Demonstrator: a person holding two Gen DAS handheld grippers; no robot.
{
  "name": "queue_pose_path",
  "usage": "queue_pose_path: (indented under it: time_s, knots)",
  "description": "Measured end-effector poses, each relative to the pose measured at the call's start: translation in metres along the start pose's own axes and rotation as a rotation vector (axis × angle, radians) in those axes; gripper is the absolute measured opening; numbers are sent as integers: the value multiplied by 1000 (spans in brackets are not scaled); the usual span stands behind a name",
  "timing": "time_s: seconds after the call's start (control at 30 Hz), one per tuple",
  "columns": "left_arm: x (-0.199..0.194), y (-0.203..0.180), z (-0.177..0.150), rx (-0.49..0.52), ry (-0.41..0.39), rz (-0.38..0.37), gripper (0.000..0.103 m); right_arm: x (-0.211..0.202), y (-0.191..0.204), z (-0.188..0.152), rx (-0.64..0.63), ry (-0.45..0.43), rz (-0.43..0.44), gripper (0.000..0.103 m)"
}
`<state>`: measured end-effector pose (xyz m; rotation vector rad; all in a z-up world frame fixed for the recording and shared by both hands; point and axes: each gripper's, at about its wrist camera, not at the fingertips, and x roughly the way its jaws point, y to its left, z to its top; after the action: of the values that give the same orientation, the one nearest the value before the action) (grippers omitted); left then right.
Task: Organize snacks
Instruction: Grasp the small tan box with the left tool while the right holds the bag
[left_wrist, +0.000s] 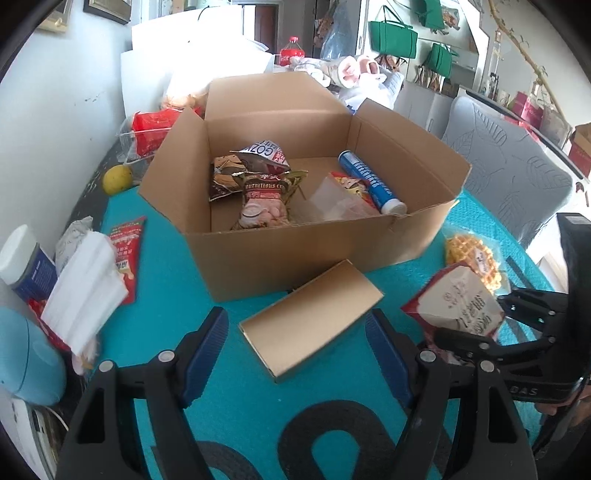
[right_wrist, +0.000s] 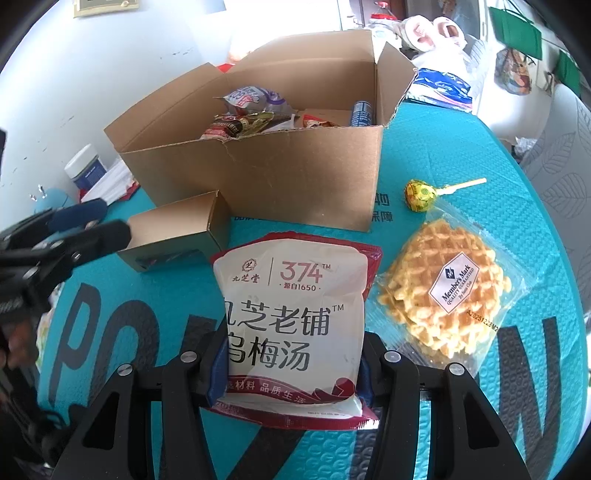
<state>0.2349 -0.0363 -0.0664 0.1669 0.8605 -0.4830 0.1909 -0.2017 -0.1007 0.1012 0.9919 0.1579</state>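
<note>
**Me:** Right wrist view first: my right claw (right_wrist: 291, 363) is clamped on the white-and-red pouch (right_wrist: 295, 314), blue pads pressed against both of its lower edges. No earlier picture to compare, so I only say how it sits now.

**You:** And around that claw?

**Me:** Just to its right lies the wrapped waffle (right_wrist: 447, 288) on the teal surface (right_wrist: 480, 406), edge near the pouch. Beyond the waffle, a lollipop (right_wrist: 419, 194) with its stick pointing away to the right. Ahead and left of the claw is the gold box (right_wrist: 177, 229), resting against the front wall of the cardboard box (right_wrist: 258, 177).

**You:** Your other claw?

**Me:** Left claw (left_wrist: 295, 354) stands open, nothing between the pads. The gold box lies on the surface just ahead of it, between the fingertips but not touched. To its right my right claw shows with the pouch lifted at a tilt, the waffle behind it.

**You:** Farther out?

**Me:** The cardboard box, flaps open, sits straight ahead of both claws. Inside: several snack packets (left_wrist: 258, 184) heaped toward the left and a blue tube (left_wrist: 369, 181) along the right side. Left of the left claw lie folded white tissues (left_wrist: 85, 280) and a red sachet (left_wrist: 125, 254); farther back, a yellow fruit (left_wrist: 116, 179).
</note>
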Motion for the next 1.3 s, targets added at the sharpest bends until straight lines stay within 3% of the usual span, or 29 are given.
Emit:
queue_pose_path:
  time_s: [0.33,0.6,0.7,0.9,0.97,1.07,1.3]
  knots:
    - [32,4,14,30,63,-145,77,0,-1,-4,-2,5,14,53]
    - [40,9,12,-75,96,-267,77,4,-4,-4,15,10,40,53]
    - [41,2,9,-49,122,-261,77,3,-4,-4,9,9,39,53]
    - [37,-18,1,82,115,-166,77,1,-3,-7,9,1,40,53]
    - [35,-19,-1,77,89,-135,75,0,-2,-9,7,-1,37,53]
    - [31,-14,-3,42,60,-132,50,-2,-2,-11,7,-5,35,53]
    - [19,-25,-15,110,52,-82,45,-8,0,-19,5,-11,40,53]
